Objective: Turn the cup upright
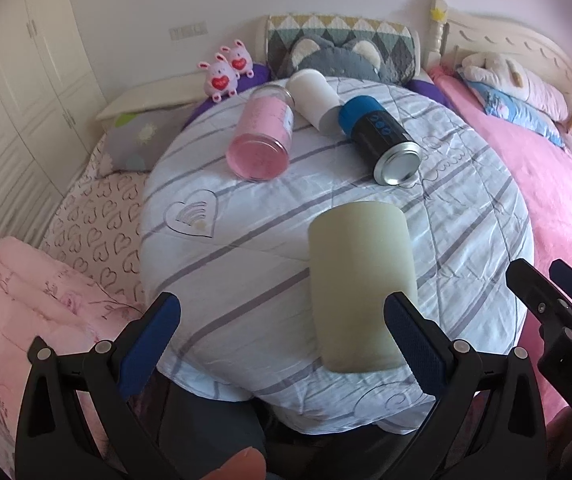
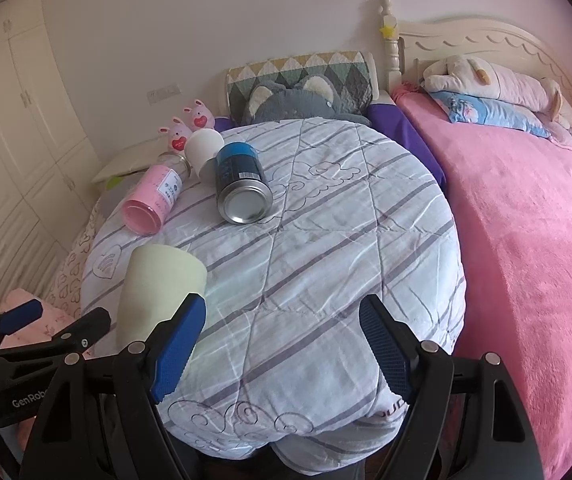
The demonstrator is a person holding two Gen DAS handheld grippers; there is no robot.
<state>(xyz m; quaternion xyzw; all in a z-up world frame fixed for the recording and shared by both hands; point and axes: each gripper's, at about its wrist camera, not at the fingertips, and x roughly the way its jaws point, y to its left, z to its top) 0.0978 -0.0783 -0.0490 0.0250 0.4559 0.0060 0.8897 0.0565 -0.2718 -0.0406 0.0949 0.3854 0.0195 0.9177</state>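
While hovering low over the striped quilted bedspread (image 1: 246, 216), spread wide and empty: left gripper (image 1: 282, 336), then right gripper (image 2: 282, 344), both aimed forward along the bed. Between and just ahead, a pale green matte cup (image 1: 359, 292) lying on its side, long axis running away. Readable: "DAS", "GenRob" on the black frames.
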